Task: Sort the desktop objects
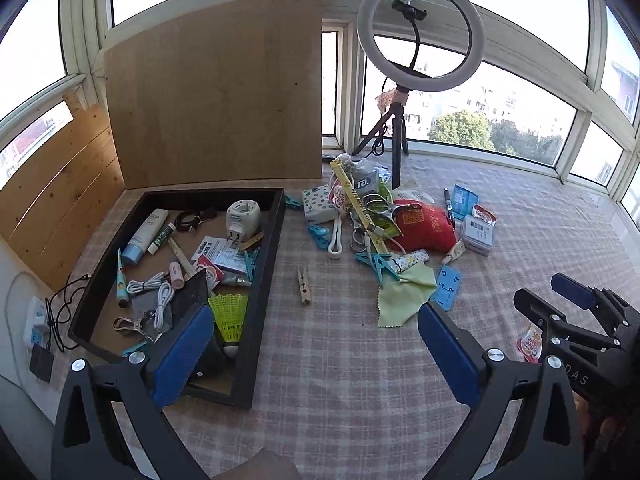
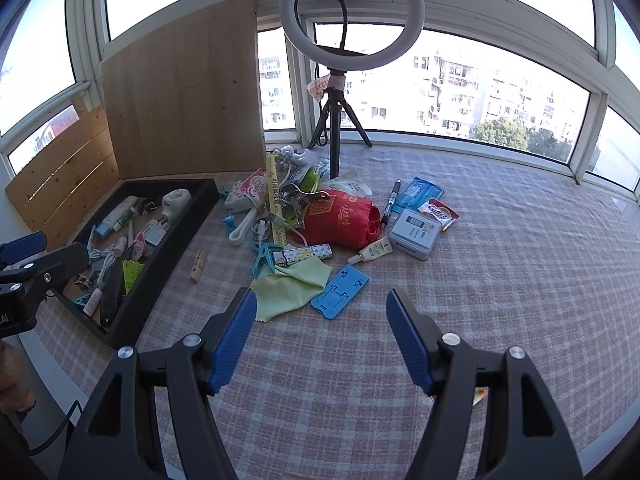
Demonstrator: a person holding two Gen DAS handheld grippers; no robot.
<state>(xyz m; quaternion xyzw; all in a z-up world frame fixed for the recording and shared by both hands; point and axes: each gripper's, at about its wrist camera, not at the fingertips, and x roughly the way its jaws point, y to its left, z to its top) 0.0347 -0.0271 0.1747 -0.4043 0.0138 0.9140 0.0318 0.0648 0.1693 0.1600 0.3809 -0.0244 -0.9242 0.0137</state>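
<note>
Near surface (image 2: 320, 380): bare checked cloth, open passage. Obstacles: black tray (image 1: 264, 280) at left, clutter pile (image 2: 304, 216) ahead, ring-light tripod (image 2: 336, 136) behind.

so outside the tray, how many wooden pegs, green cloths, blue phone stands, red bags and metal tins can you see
wooden peg: 1
green cloth: 1
blue phone stand: 1
red bag: 1
metal tin: 1
total: 5, counting only what shows; the pile may hide more
</note>
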